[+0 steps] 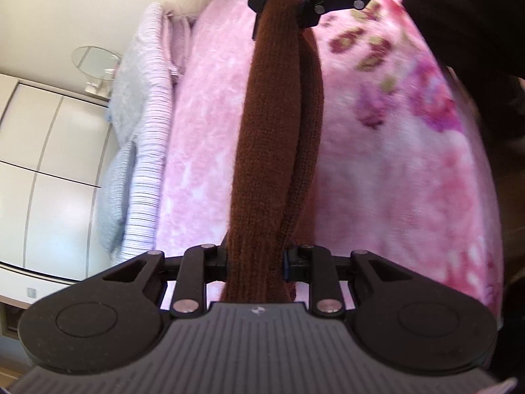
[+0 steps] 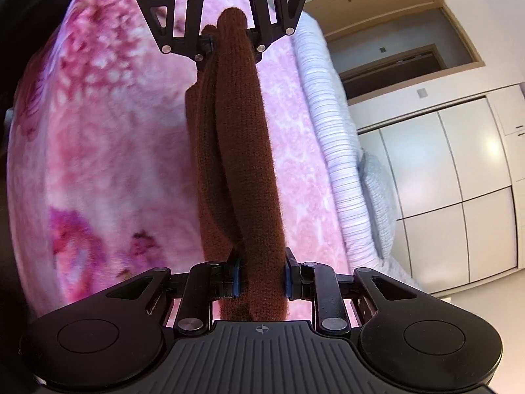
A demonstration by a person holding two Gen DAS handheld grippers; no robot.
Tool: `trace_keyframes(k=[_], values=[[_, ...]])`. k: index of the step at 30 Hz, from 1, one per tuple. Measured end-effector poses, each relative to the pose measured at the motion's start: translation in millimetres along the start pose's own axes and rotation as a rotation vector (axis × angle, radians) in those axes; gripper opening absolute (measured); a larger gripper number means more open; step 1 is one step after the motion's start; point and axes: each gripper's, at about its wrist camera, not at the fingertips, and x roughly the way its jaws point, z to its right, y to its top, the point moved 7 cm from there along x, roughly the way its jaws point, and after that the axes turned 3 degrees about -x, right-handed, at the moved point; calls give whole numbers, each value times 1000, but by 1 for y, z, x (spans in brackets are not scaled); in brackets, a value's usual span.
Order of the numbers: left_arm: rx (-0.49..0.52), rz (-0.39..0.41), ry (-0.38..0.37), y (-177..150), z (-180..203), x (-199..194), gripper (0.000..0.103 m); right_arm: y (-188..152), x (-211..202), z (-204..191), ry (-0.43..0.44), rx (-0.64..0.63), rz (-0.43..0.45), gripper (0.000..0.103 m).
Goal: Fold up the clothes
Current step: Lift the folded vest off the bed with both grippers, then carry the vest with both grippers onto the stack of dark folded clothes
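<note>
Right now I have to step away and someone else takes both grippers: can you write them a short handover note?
Left gripper: shut on one end of the brown knit garment.
Right gripper: shut on the other end.
The garment is bunched into a long band stretched between the two grippers, held above the pink floral blanket on the bed.
Done: garment picked up and gathered lengthwise.
Left: lay it on the blanket and finish folding; how many folds it already has cannot be told.

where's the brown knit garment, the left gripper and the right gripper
brown knit garment (image 1: 272, 138): left wrist view, middle of the stretched span.
left gripper (image 1: 254, 262): left wrist view, between its fingertips.
right gripper (image 2: 261, 279): right wrist view, between its fingertips.
</note>
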Motion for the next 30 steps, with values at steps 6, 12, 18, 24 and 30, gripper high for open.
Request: trace_keyframes(k=[6, 12, 18, 24, 30], values=[[-8, 28, 24, 18, -50, 21, 22, -10, 9, 51, -24, 78, 32, 22], [32, 69, 16, 46, -95, 72, 22, -40, 38, 94, -45, 140, 52, 22], [21, 77, -88, 102, -145, 94, 21, -79, 51, 136, -7, 225, 4, 22], [28, 97, -242, 204, -189, 76, 21, -133, -7, 200, 75, 331, -87, 22], [35, 171, -331, 352, -215, 47, 21, -223, -108, 257, 130, 438, -198, 22]])
